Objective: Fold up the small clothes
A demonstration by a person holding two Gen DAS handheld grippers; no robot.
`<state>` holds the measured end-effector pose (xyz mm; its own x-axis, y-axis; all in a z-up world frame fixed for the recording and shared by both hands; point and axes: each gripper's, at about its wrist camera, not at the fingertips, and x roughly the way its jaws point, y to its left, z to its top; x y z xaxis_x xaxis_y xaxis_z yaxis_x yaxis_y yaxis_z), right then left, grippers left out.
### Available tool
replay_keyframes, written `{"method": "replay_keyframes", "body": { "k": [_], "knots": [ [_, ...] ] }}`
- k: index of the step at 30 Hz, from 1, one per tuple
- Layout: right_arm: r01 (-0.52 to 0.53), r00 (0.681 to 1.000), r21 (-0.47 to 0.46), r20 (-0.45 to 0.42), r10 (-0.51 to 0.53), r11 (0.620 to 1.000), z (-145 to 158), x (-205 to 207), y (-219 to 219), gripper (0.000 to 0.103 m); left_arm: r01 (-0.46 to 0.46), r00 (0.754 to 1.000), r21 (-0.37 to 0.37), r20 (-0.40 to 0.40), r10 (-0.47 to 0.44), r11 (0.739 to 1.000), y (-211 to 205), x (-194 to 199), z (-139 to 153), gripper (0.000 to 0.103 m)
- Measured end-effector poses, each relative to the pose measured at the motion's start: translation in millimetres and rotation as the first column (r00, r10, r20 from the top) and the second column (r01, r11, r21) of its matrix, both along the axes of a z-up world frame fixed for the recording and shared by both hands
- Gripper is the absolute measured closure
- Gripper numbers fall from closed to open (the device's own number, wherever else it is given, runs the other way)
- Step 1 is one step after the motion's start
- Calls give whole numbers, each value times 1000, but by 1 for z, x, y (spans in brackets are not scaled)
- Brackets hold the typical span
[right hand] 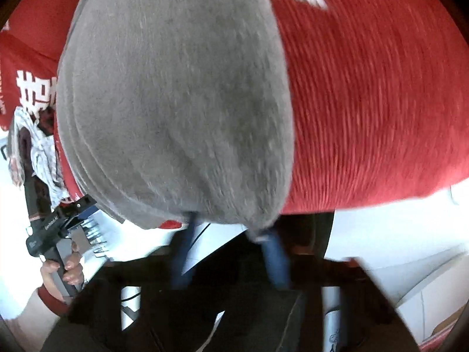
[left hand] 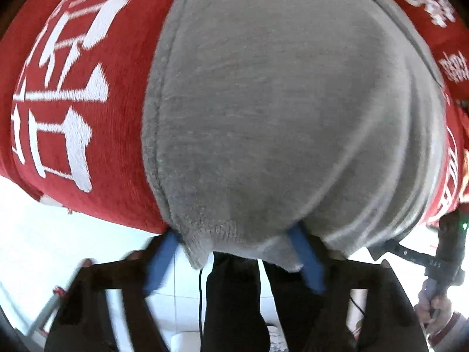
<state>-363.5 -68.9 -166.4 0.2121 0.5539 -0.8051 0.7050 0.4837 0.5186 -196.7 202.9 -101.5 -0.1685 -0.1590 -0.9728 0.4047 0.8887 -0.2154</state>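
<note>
A small grey knit garment [left hand: 278, 111] lies on a red cloth with white characters [left hand: 73, 94]. It fills most of the left wrist view and most of the right wrist view [right hand: 176, 102]. My left gripper [left hand: 234, 237] has its blue fingers [left hand: 161, 261] spread on either side of the garment's near edge, which drapes over the fingertips. My right gripper [right hand: 231, 223] stands the same way, its blue fingers [right hand: 275, 261] under the near edge; whether it pinches the cloth is hidden. Each gripper and the hand holding it shows at the side of the other's view.
The red cloth [right hand: 381, 102] covers the table to its near edge. A patterned white and dark garment [right hand: 38, 146] lies bunched at the left of the right wrist view. White floor [left hand: 58, 249] shows below the table edge.
</note>
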Motion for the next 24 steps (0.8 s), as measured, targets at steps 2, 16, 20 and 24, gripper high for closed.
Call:
{"method": "replay_keyframes", "body": {
  "k": [2, 16, 20, 24],
  "knots": [
    [22, 999, 18, 29, -23, 1000, 10, -6, 1, 97, 39, 999, -52, -13, -39, 998, 0, -1, 9, 92],
    [236, 878, 134, 395, -270, 963, 120, 47, -75, 98, 45, 988, -290, 157, 1, 956, -34, 104, 112, 92],
    [281, 849, 119, 432, -304, 952, 127, 91, -113, 98, 31, 979, -292, 203, 30, 956, -59, 153, 109, 92],
    [307, 856, 103, 405, -322, 946, 114, 128, -146, 98, 56, 971, -198, 239, -7, 979, -97, 178, 97, 92]
  ]
}}
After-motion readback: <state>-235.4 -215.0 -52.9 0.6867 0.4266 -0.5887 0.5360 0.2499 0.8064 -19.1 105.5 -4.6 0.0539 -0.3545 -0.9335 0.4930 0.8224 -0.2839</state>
